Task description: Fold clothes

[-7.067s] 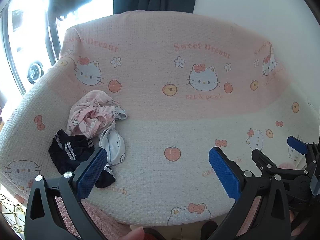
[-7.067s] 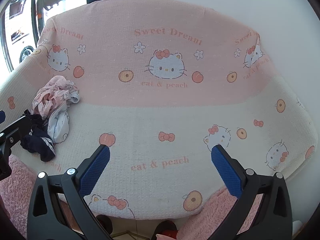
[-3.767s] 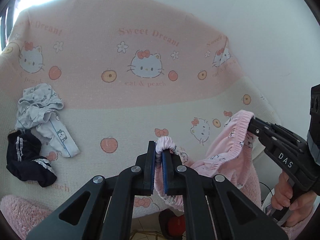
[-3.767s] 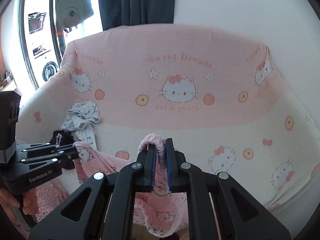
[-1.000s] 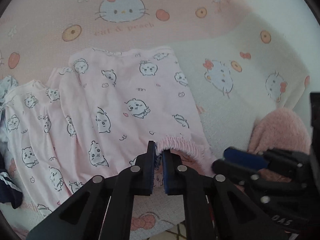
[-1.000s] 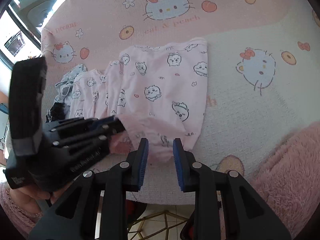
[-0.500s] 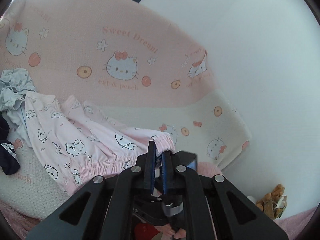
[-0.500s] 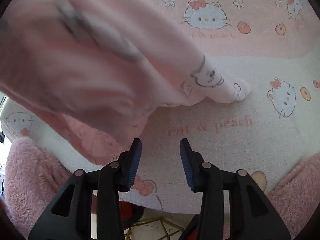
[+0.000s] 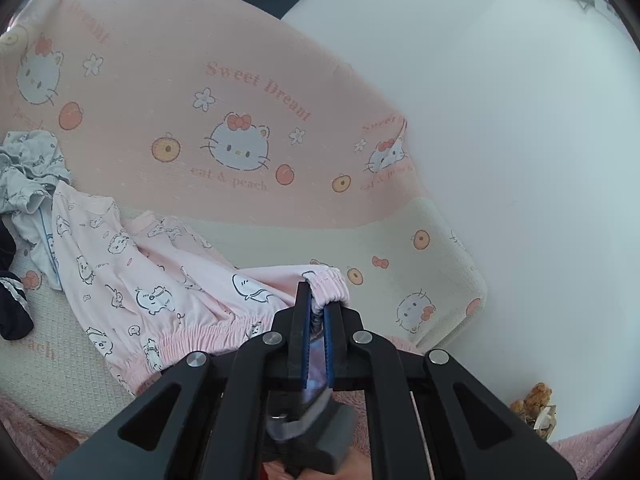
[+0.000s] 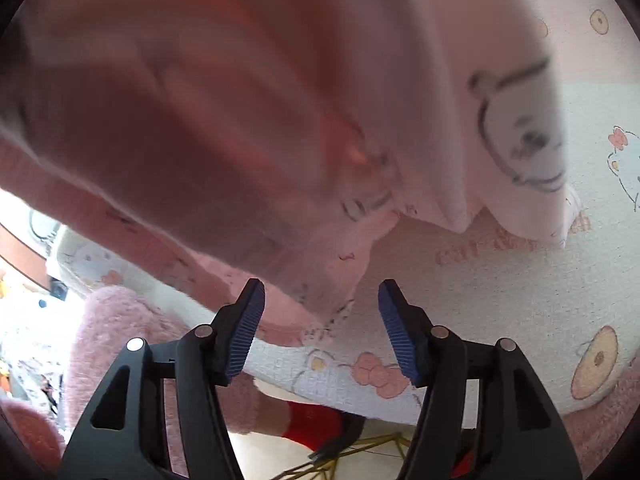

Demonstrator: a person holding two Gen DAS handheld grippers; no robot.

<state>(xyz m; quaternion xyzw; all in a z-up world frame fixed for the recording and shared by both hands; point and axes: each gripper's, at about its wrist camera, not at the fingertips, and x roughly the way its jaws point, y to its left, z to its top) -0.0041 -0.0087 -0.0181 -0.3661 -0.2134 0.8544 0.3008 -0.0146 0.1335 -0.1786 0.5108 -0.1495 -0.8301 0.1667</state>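
Since a moment ago the right gripper point(image 10: 321, 322) has spread its jaws wider, empty beneath blurred pink cloth. Left gripper point(image 9: 316, 320) is clamped on the pink shorts' point(image 9: 160, 292) waistband, lifting it off the blanket-covered sofa point(image 9: 400, 240).

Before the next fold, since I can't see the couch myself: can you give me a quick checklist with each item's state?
1. Left gripper shut on the pink shorts' waistband: ok.
2. Right gripper open and empty: ok.
3. Shorts lying flat: not ok, one end lifted.
4. Right camera's view clear: not ok, blurred pink fabric fills it.
5. Grey garment and navy garment apart from the shorts: not ok, grey one touches them.
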